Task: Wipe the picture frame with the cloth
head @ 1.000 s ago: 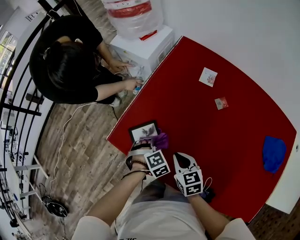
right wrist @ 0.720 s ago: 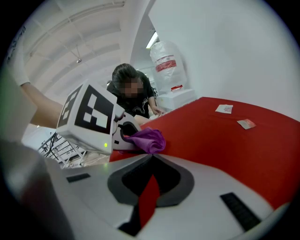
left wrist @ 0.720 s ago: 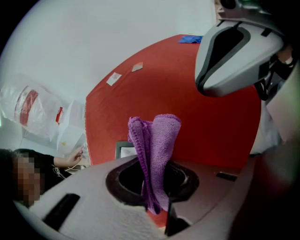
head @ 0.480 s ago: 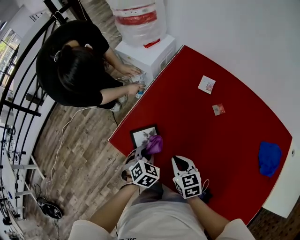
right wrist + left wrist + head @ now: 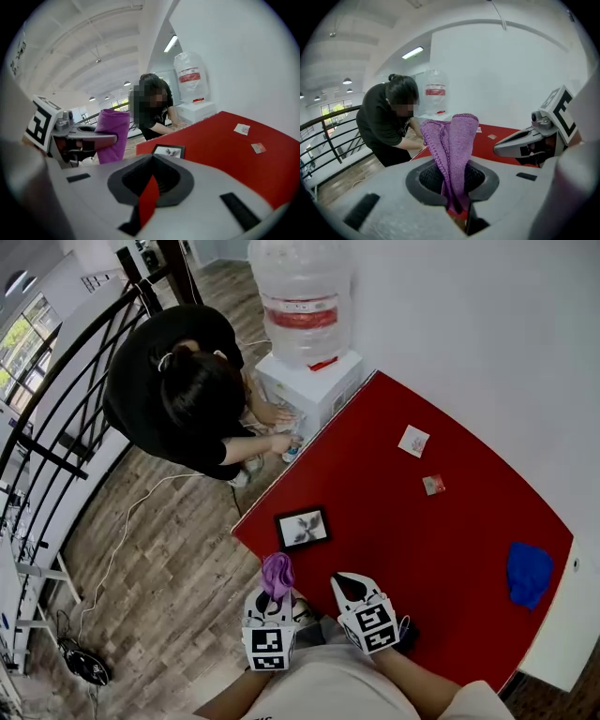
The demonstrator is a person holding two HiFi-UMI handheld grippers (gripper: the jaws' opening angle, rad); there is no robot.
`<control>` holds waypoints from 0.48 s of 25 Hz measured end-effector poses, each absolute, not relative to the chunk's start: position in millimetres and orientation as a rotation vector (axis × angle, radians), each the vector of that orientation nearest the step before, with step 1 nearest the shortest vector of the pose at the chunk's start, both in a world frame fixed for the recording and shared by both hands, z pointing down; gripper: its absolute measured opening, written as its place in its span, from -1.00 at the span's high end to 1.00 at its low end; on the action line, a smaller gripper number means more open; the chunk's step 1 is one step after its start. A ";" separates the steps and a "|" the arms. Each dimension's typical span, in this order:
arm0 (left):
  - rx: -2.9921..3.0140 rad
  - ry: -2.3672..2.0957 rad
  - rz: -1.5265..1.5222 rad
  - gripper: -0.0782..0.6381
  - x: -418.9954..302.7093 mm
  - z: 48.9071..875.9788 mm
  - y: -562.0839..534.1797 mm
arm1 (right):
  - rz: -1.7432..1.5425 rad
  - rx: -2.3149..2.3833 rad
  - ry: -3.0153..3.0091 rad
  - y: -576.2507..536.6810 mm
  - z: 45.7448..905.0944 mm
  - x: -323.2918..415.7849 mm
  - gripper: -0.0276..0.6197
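- The left gripper is clamped on a folded purple cloth. In the left gripper view the cloth stands up from between the jaws as a thick fold.
- The right gripper has its jaws drawn together on nothing; only a sliver of the red table shows through them in the right gripper view.
- The black picture frame lies flat near the table's corner, on the side towards the person. Nothing touches it.
- The cloth hangs off the table edge, over the wooden floor, near the frame but clear of it.
- Judged from this, no wiping stroke is under way. The glass shows no dirt or streaks that would tell whether it has been wiped.
- If wiping is left, the left gripper must bring the cloth down onto the frame and rub across it; the right gripper could steady the frame.
- A blue cloth lies well apart at the far end.
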State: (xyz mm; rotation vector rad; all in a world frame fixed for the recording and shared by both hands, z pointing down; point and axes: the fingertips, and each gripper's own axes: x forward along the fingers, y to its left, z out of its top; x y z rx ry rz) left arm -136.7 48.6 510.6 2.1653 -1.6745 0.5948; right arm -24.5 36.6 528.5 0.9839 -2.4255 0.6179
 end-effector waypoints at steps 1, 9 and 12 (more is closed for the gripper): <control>2.164 -1.691 0.580 0.61 -137.2 508.8 52.8 | 0.615 0.983 -2.429 38.2 525.5 -27.1 0.91; 2.164 -1.685 0.554 0.61 -139.2 507.4 71.4 | 0.507 0.993 -2.436 45.5 513.0 -39.2 0.91; 2.174 -1.672 0.557 0.61 -136.8 506.6 72.7 | 0.499 0.990 -2.440 47.8 510.0 -41.1 0.91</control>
